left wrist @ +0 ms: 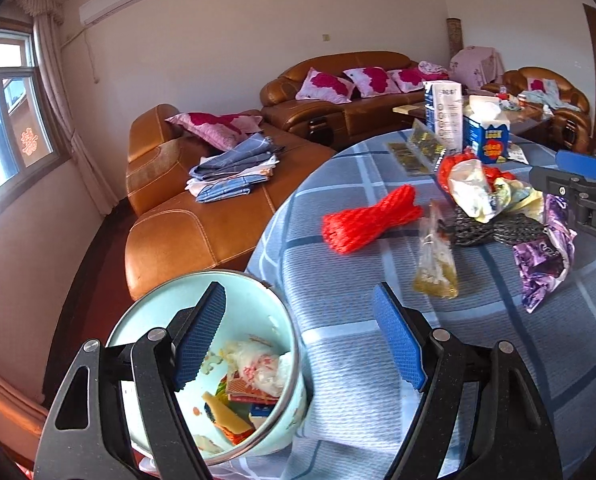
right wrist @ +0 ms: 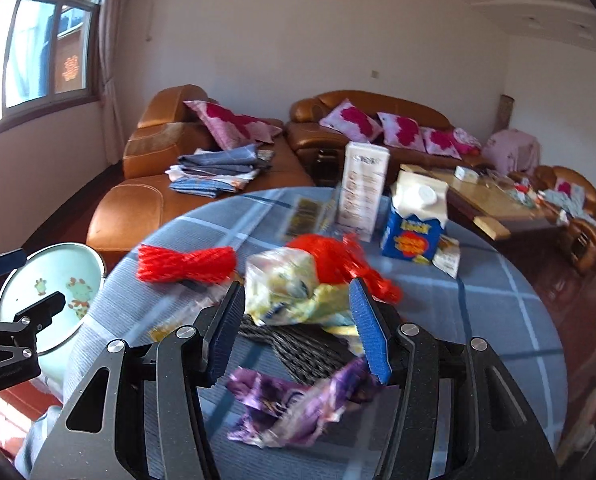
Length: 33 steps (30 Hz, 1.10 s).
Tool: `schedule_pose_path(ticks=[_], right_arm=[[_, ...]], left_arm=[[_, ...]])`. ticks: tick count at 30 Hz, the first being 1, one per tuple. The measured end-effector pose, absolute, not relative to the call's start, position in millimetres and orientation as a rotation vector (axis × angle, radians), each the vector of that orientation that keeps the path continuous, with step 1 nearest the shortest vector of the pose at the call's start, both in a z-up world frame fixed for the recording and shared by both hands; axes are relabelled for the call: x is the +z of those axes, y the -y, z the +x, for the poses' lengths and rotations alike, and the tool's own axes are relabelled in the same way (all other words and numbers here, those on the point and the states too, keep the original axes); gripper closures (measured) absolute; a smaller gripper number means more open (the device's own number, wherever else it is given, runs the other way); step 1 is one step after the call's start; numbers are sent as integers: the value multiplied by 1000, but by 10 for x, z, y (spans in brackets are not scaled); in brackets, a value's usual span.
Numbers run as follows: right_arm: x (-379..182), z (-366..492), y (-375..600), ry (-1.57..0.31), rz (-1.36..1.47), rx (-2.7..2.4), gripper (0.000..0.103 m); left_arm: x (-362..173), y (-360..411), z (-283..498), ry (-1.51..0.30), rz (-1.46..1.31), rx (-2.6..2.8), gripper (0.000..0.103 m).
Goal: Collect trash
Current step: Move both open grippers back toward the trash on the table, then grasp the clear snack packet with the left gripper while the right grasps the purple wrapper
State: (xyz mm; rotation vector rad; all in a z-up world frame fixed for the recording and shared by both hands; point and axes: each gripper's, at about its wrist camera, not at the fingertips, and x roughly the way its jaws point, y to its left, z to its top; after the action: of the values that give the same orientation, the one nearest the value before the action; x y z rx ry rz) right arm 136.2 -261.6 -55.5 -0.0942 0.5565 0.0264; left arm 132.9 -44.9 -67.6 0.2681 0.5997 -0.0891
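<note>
A light-blue enamel basin point(left wrist: 253, 292) holding several wrappers sits at the table's left edge, also in the right wrist view point(right wrist: 57, 260). My left gripper point(left wrist: 298, 340) is open and empty, its left finger over the basin. On the checked tablecloth lie a red foam net point(left wrist: 372, 220), a clear yellowish bag point(left wrist: 436, 264), a purple wrapper point(left wrist: 542, 264), a black net point(left wrist: 486, 228) and crumpled plastic with red netting point(left wrist: 474, 188). My right gripper point(right wrist: 298, 328) is open and empty above the purple wrapper point(right wrist: 289, 408) and black net point(right wrist: 302, 352), just short of the crumpled plastic point(right wrist: 293, 292).
A blue milk carton point(right wrist: 414, 224) and a tall white box point(right wrist: 362, 192) stand at the table's far side, with flat packets point(left wrist: 414, 148) beside them. Brown leather sofas point(left wrist: 201, 216) with pink pillows and folded cloth lie behind. A coffee table point(right wrist: 494, 200) stands at right.
</note>
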Motion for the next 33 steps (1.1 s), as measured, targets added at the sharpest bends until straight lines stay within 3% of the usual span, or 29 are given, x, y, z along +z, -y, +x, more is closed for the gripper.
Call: schedule_pose_path(ticks=[16, 20, 23, 27, 33], right_arm=[[-844, 1382, 2870, -721, 26, -68, 50], [-918, 1436, 2874, -771, 48, -38, 62], [-942, 1453, 2901, -792, 75, -19, 66], [-942, 1446, 2892, -795, 78, -1, 72], [-908, 1356, 2907, -779, 74, 0, 81]], left_arm=[[-912, 1158, 1652, -648, 296, -251, 29], [-1008, 1242, 1758, -696, 291, -291, 32], [-1069, 1283, 1803, -726, 297, -316, 41], [-1199, 1342, 1828, -779, 297, -372, 65], [-1190, 1361, 1777, -765, 284, -414, 71]])
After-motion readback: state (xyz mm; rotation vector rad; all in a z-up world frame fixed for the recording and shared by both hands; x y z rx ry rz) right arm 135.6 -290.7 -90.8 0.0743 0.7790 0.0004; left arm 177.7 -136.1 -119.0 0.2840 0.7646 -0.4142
